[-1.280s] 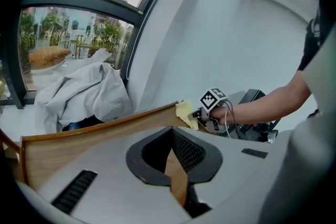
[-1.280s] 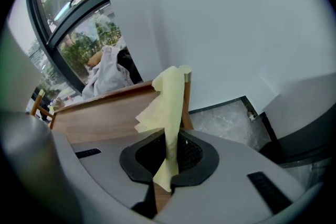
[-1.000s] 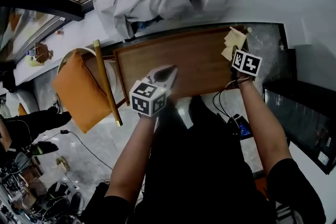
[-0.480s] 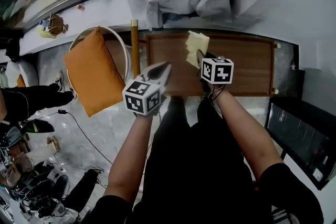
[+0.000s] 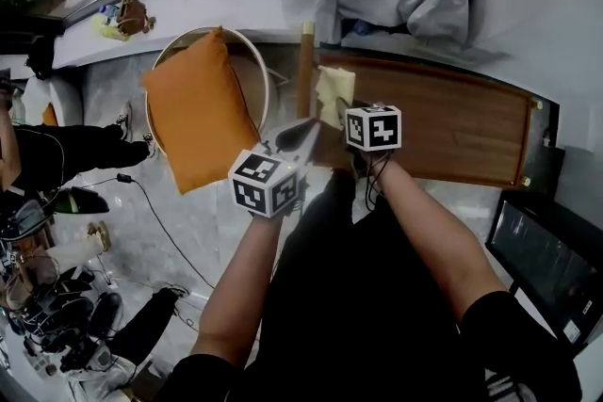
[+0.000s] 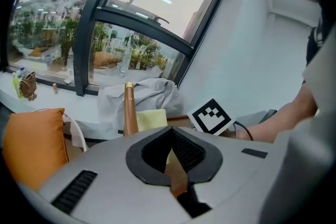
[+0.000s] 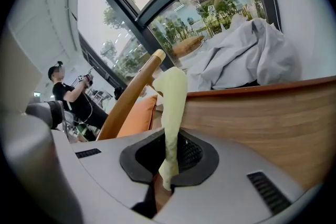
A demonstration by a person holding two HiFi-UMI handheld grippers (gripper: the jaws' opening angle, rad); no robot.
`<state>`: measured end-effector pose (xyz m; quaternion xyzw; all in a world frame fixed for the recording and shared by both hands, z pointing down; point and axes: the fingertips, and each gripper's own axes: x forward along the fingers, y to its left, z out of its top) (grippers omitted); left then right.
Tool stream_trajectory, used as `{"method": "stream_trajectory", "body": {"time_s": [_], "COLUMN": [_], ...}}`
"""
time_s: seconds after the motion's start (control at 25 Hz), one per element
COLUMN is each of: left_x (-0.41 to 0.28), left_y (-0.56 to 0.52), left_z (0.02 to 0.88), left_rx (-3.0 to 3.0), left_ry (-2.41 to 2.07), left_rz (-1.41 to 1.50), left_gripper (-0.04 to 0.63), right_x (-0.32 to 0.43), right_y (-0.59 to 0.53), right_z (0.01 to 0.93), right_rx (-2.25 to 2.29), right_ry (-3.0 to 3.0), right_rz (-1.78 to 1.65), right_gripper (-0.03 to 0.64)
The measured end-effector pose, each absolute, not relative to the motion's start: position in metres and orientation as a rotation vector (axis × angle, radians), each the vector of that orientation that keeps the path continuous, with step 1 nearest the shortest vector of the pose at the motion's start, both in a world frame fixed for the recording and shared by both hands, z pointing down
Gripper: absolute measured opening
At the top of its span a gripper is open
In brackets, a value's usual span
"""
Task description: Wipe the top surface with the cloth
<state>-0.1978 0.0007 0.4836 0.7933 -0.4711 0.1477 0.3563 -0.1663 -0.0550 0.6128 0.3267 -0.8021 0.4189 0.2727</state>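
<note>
In the right gripper view, the right hand-held gripper (image 7: 168,162) is clenched on the yellow cloth (image 7: 172,97). Only the head view shows the cloth lying at the left end of the wooden counter (image 5: 443,122). The left gripper view shows the left hand-held gripper (image 6: 173,157) clenched on nothing. The head view places it just off the counter's near edge.
</note>
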Motion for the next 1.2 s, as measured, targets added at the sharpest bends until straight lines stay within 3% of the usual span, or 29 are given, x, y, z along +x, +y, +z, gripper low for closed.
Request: {"method": "stream_trajectory", "body": {"time_s": [0.52, 1.2], "left_x": [-0.188, -0.120], "left_y": [0.014, 0.006], "left_z": [0.489, 0.491], "left_rx": [2.088, 2.104], "left_ry": [-1.107, -1.030], "left_rz": [0.387, 0.428], "left_gripper": [0.012, 0.012], "right_x": [-0.167, -0.045], "right_y": [-0.047, -0.053], "right_z": [0.655, 0.666], "right_rx": [0.869, 0.977], "right_ry": [-2.020, -1.897], "right_rz": [1.098, 1.075], "right_gripper": [0.032, 0.032]}}
